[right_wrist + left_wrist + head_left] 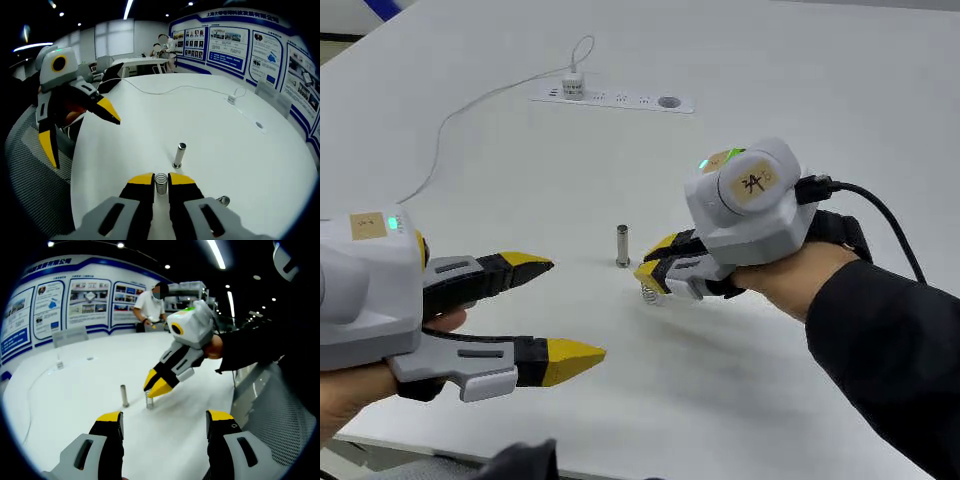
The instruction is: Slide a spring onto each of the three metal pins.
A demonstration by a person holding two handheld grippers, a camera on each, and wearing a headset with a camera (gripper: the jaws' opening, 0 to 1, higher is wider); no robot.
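Observation:
One upright metal pin (622,246) stands on the white table (770,90). Just to its right, my right gripper (653,272) is shut on a small coil spring (648,293), which hangs upright at table level. The right gripper view has the spring (161,183) pinched between the yellow tips, with the pin (179,156) a little beyond it. A small round metal piece (223,201) sits beside the right jaw. My left gripper (555,308) hovers open at the near left, nothing between its jaws. In its view the pin (124,396) and the spring (149,401) lie ahead.
A white power strip (610,98) with a plugged charger (574,86) and a trailing cable (470,105) lies at the far side of the table. The table's near edge (620,470) runs just below the left gripper. A person (150,307) stands far behind.

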